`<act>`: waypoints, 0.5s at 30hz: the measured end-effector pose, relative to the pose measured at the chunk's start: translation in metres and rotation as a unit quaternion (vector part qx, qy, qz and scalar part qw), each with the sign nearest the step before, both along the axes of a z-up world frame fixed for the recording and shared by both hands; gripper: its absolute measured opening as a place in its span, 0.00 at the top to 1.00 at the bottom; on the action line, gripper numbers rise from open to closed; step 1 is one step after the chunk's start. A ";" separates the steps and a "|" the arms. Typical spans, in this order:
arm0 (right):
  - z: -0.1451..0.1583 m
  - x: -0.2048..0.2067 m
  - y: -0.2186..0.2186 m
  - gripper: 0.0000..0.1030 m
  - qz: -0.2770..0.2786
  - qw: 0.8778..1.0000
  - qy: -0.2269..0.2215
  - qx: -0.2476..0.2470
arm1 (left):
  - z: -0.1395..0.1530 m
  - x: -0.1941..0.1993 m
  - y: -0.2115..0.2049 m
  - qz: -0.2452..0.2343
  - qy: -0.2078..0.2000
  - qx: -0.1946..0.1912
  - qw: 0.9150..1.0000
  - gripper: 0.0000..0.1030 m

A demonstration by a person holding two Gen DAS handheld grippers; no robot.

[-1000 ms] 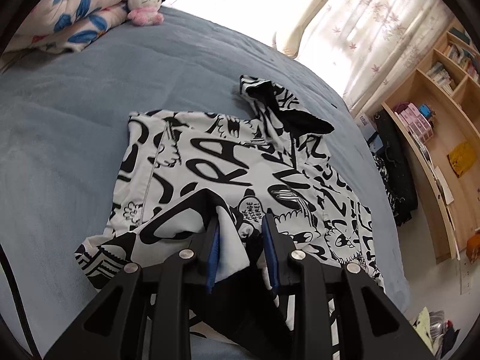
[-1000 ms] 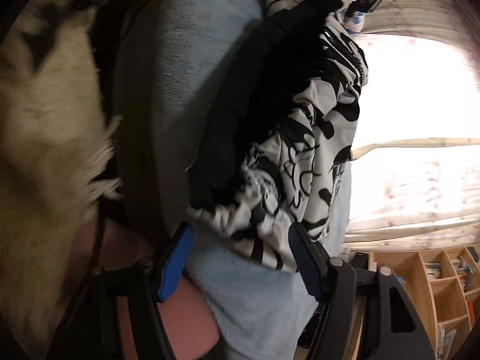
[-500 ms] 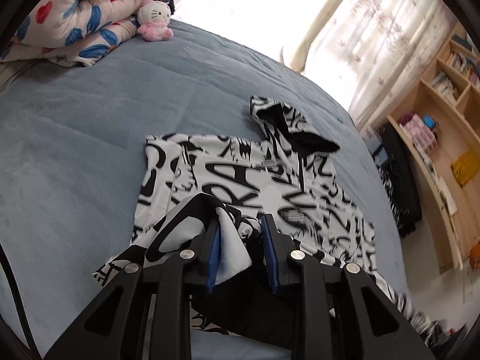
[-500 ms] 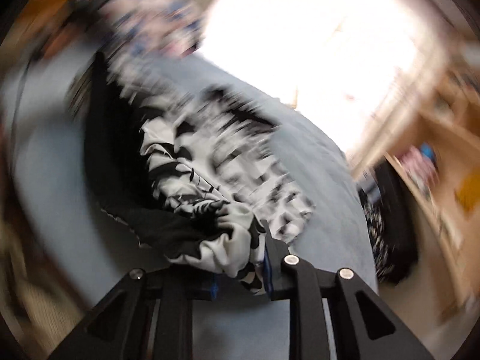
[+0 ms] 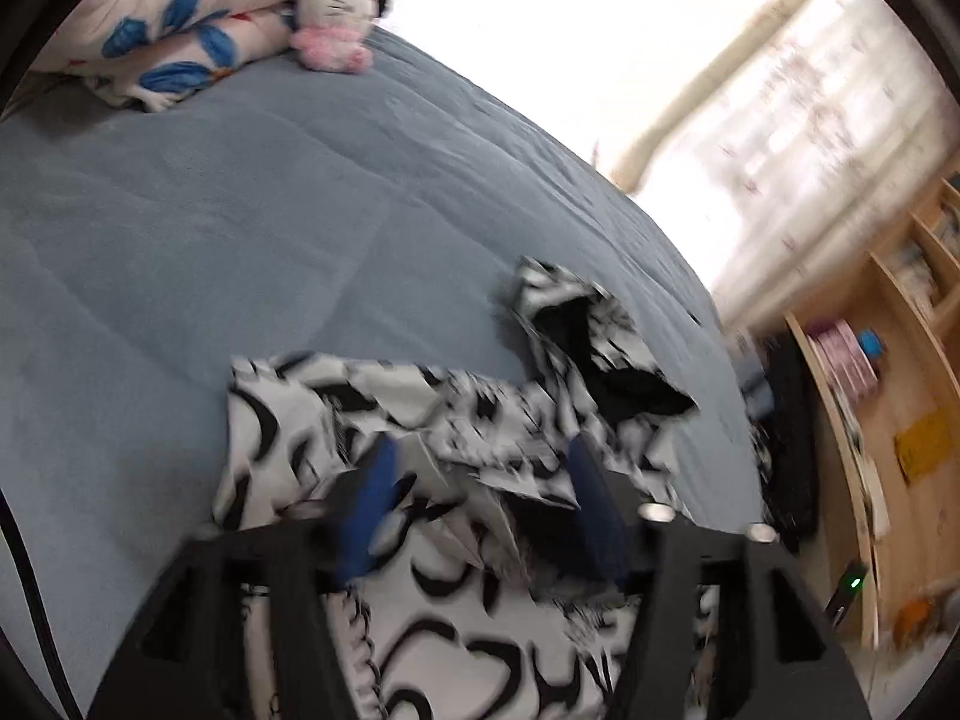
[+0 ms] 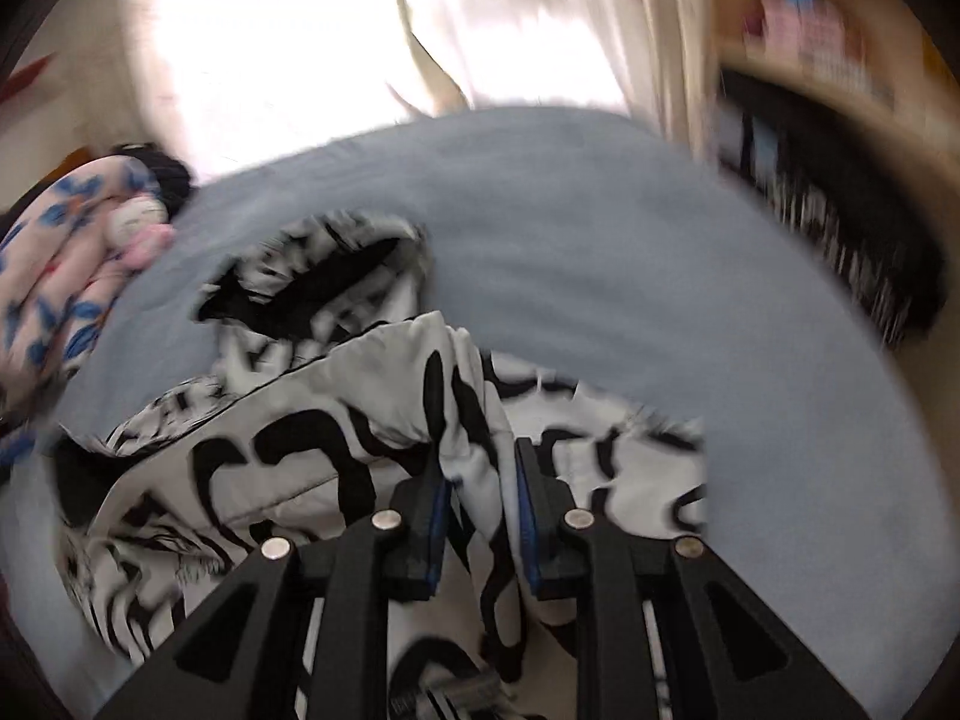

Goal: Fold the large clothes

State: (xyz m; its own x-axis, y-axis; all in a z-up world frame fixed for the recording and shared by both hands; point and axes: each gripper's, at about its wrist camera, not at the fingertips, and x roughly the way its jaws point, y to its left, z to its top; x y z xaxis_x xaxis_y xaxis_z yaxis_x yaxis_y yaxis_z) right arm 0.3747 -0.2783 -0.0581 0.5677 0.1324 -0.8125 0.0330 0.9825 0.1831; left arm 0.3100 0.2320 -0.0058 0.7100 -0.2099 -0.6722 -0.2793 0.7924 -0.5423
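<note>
A black-and-white graffiti-print hoodie (image 5: 456,420) lies on the blue bed (image 5: 240,222), its hood with black lining (image 5: 600,354) pointing toward the window. My left gripper (image 5: 480,480) stands open just above the hoodie's folded near part, its blue pads spread wide with cloth loose between them. The hoodie also shows in the right wrist view (image 6: 336,420). My right gripper (image 6: 477,492) is shut on a raised fold of the hoodie, which drapes over its fingers. Both views are motion-blurred.
A floral quilt (image 5: 180,18) and a pink-and-white plush toy (image 5: 336,18) lie at the bed's head. Wooden shelves (image 5: 888,420) and a dark bag (image 5: 786,420) stand past the bed's right edge. Curtains (image 5: 780,138) hang behind.
My left gripper has opened and let go of the fold it held. My right gripper has closed on the hoodie's edge and swung it up over the garment.
</note>
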 end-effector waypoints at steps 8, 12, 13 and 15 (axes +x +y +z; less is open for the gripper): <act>-0.041 0.006 -0.036 0.67 -0.023 0.992 0.030 0.122 | -0.047 0.051 -0.001 -0.100 0.056 0.069 0.991 0.40; -0.043 0.006 -0.067 0.43 -0.024 0.983 0.030 0.179 | -0.073 0.059 -0.011 -0.158 0.081 0.085 0.980 0.40; -0.046 0.007 -0.070 0.43 -0.015 0.980 0.035 0.194 | -0.079 0.060 -0.012 -0.162 0.087 0.089 0.979 0.40; -0.048 0.010 -0.071 0.43 0.003 0.976 0.045 0.214 | -0.093 0.067 -0.015 -0.170 0.106 0.091 0.975 0.40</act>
State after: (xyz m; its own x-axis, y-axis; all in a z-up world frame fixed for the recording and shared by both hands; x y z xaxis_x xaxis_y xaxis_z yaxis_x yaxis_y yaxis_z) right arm 0.3844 -0.3490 -0.1063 0.4947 0.4735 -0.7287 0.0623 0.8171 0.5732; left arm 0.3773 0.2166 -0.0986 0.4609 -0.2721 -0.8447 -0.0743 0.9367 -0.3422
